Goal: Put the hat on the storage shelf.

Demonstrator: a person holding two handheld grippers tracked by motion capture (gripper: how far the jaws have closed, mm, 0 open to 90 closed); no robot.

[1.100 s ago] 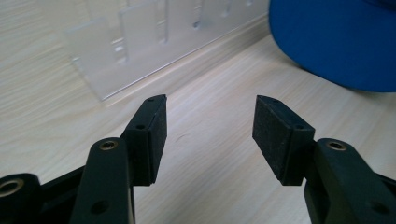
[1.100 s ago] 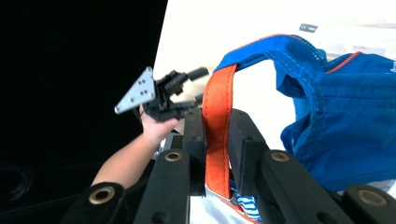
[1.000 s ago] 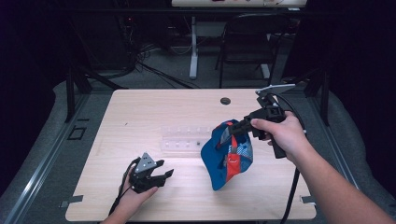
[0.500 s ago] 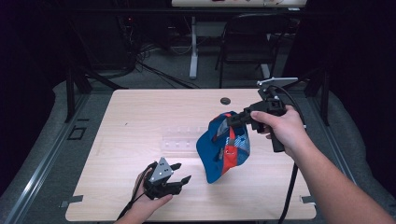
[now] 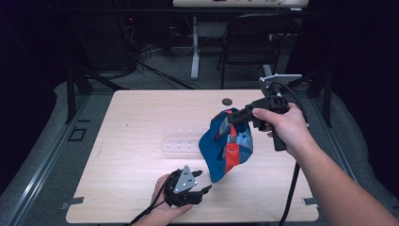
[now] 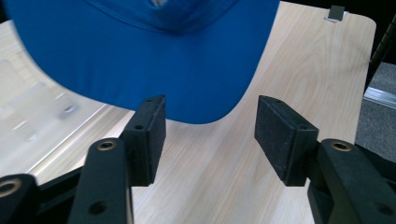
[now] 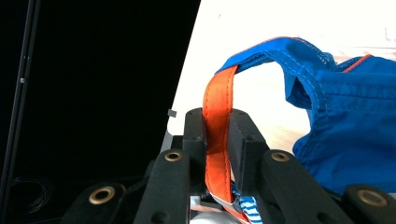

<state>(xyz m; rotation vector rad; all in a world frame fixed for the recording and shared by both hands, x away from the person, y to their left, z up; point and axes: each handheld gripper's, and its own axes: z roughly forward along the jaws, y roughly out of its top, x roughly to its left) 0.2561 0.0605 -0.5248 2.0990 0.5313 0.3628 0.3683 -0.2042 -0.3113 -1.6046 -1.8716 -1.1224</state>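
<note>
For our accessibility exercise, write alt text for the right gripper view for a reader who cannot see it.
The right gripper is clamped on the orange strap of a blue cap; the strap rises from between the black jaws. Beyond lies a pale wooden table, with darkness at the left.

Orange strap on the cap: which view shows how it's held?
The right gripper view: the orange strap is pinched between the right tongs. The high view shows the cap hanging from those tongs; the left gripper view shows its blue brim.
</note>
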